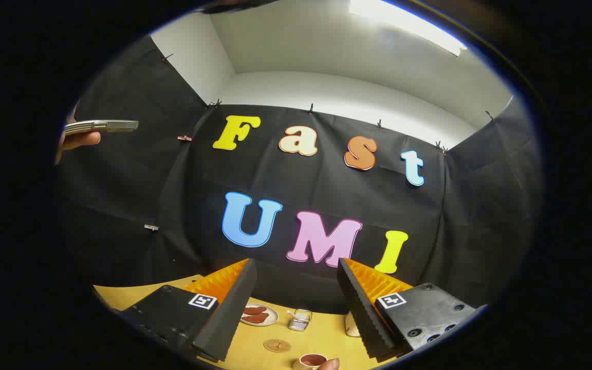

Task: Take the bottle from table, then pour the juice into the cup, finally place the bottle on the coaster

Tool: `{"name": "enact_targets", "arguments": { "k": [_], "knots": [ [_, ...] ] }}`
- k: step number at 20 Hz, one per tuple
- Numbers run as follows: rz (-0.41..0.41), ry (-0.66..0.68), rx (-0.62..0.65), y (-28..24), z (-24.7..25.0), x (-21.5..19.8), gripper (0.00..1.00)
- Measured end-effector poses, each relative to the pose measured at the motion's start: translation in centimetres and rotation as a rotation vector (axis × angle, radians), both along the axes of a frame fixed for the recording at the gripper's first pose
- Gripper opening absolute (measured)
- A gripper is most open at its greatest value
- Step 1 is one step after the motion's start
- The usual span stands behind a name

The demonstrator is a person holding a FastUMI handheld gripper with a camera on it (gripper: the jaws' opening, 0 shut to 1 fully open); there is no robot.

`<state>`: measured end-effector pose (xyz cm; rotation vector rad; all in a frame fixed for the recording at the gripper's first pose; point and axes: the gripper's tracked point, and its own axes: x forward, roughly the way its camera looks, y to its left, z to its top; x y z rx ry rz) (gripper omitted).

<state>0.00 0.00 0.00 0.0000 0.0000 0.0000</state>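
Note:
My gripper point(296, 263) is open and held high above the yellow table point(121, 295), with nothing between its fingers. Far below, between the fingers, lies a round brown coaster point(277, 345). Just nearer than the coaster stands a small cup point(312, 361) with a dark reddish inside, and a person's fingertip point(328, 364) touches its rim. A white object point(351, 325) peeks out beside my right finger, mostly hidden by it; I cannot tell whether it is the bottle.
A white plate point(274, 317) with reddish-brown pieces sits beyond the coaster, next to a small clear container point(300, 319). Up to the left, a person's hand point(77, 140) holds a flat ribbed device point(102, 126) against the booth's wall.

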Motion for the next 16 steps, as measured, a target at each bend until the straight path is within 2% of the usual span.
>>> {"name": "enact_targets", "arguments": {
  "k": [8, 16],
  "knots": [
    [0.100, 0.018, 0.059, -0.2, -1.6, 0.7, 0.97],
    [0.097, 0.012, 0.044, -0.2, -2.1, 1.1, 0.97]
  ]
}}
